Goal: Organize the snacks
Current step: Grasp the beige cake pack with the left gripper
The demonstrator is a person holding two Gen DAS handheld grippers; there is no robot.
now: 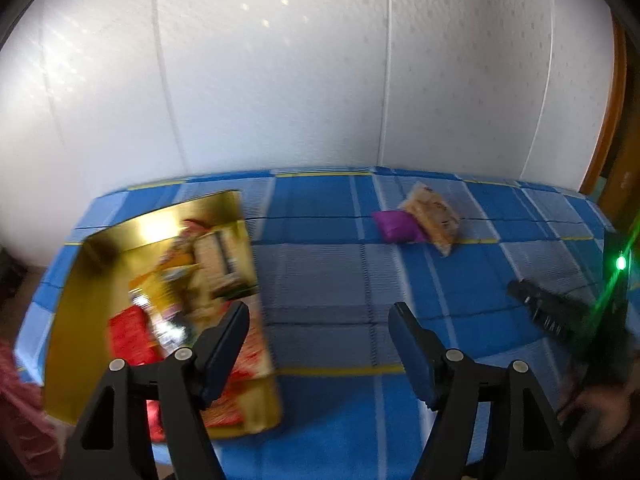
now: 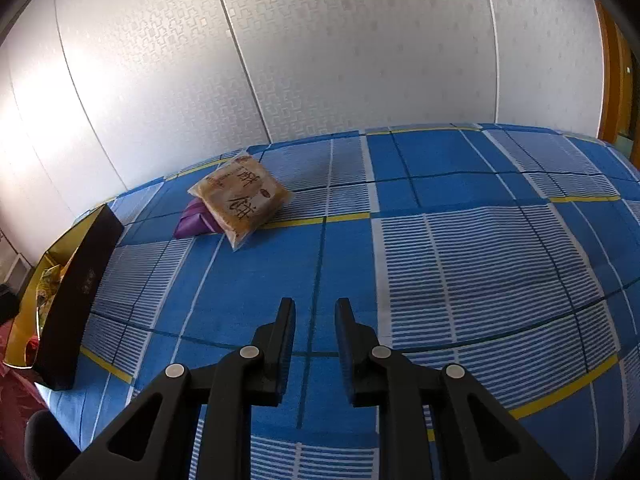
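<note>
L tongs wide apart, nothing between, above blue check cloth; gold box just left of its tip, open, snack packs inside (blurred, prob. red + yellow wrappers); R tongs narrow gap, empty, low over cloth; ahead-left of R: tan pack leaning on purple pack, touching; both well apart from box; wall behind.

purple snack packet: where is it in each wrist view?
Left wrist: purple packet upper middle-right, on the blue checked cloth.
Right wrist: purple packet middle-left, partly under the yellow packet.
Shared landmark: that yellow packet, touching the purple one.
</note>
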